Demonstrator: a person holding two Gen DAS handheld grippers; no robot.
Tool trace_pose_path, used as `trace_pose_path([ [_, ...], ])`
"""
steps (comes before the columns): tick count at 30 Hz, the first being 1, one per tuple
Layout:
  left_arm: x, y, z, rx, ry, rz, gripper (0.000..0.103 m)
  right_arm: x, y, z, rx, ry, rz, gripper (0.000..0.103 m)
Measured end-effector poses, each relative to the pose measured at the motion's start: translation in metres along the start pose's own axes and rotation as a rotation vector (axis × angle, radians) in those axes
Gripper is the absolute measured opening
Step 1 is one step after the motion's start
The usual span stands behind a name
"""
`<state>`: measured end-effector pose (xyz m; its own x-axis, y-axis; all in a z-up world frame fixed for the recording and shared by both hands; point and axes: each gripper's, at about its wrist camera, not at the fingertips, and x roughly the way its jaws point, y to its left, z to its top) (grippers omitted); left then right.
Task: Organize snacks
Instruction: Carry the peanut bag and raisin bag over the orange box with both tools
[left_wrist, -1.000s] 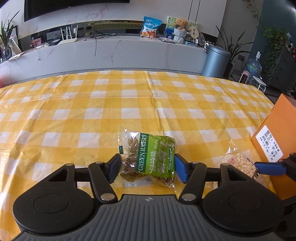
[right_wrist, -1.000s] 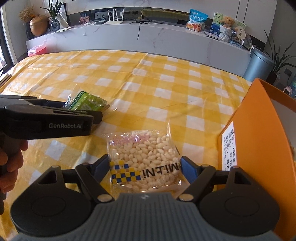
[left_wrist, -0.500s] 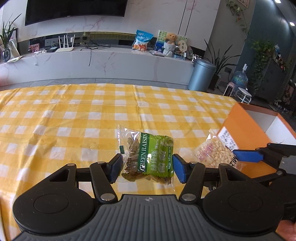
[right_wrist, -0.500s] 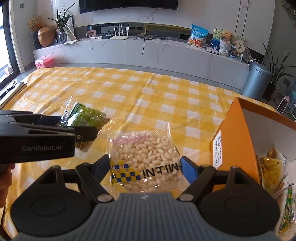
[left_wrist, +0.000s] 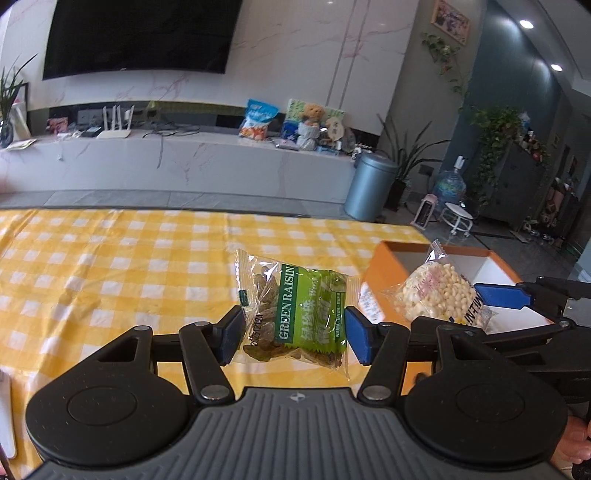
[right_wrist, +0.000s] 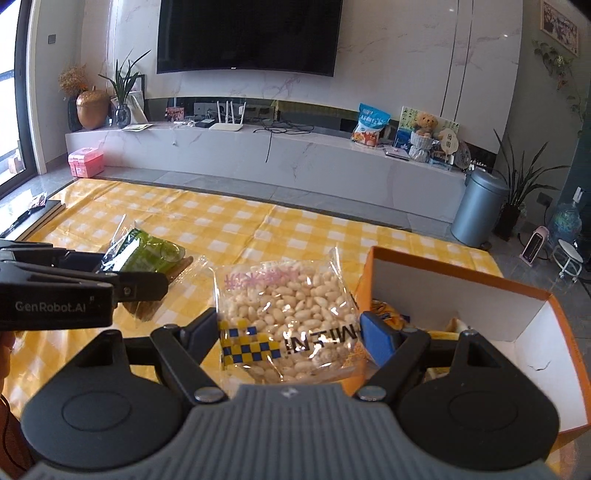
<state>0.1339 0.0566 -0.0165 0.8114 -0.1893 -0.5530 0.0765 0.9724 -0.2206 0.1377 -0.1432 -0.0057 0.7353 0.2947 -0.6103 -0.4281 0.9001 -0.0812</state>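
Carrying Two Snack Packs Above the Checked Table

Clamped between the blue pads of the left gripper, a green raisin packet hangs above the yellow checked tablecloth. Beside it, the right gripper pinches a clear bag of white puffed kernels at the near wall of the orange box, which already contains other snacks.

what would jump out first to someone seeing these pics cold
Two snack packs held in the air over the yellow checked tablecloth: the left gripper clamps a green raisin bag, the right gripper a clear pack of pale puffed snacks. Right of both stands an open orange box, already holding packets.
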Motion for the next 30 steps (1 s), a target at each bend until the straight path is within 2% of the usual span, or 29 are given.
trace_pose_path([
  [4,0.001,-0.03,0.011,0.063,-0.02,-0.042,0.067,-0.026,-0.029,-0.004,0.001,-0.034,-0.065,0.079],
  [9,0.015,-0.075,0.024,0.168,-0.022,-0.097,0.067,-0.048,-0.077,-0.014,0.076,-0.055,-0.155,0.079],
  [14,0.039,-0.121,0.036,0.271,0.006,-0.186,0.067,-0.056,-0.124,-0.02,0.152,-0.055,-0.233,0.079],
  [17,0.056,-0.145,0.04,0.344,0.017,-0.21,0.067,-0.057,-0.152,-0.022,0.204,-0.048,-0.267,0.079],
  [23,0.102,-0.178,0.032,0.469,0.091,-0.255,0.067,-0.042,-0.204,-0.025,0.325,0.004,-0.285,0.079],
  [30,0.151,-0.185,0.013,0.526,0.204,-0.23,0.067,0.007,-0.234,-0.031,0.389,0.108,-0.249,0.079],
])
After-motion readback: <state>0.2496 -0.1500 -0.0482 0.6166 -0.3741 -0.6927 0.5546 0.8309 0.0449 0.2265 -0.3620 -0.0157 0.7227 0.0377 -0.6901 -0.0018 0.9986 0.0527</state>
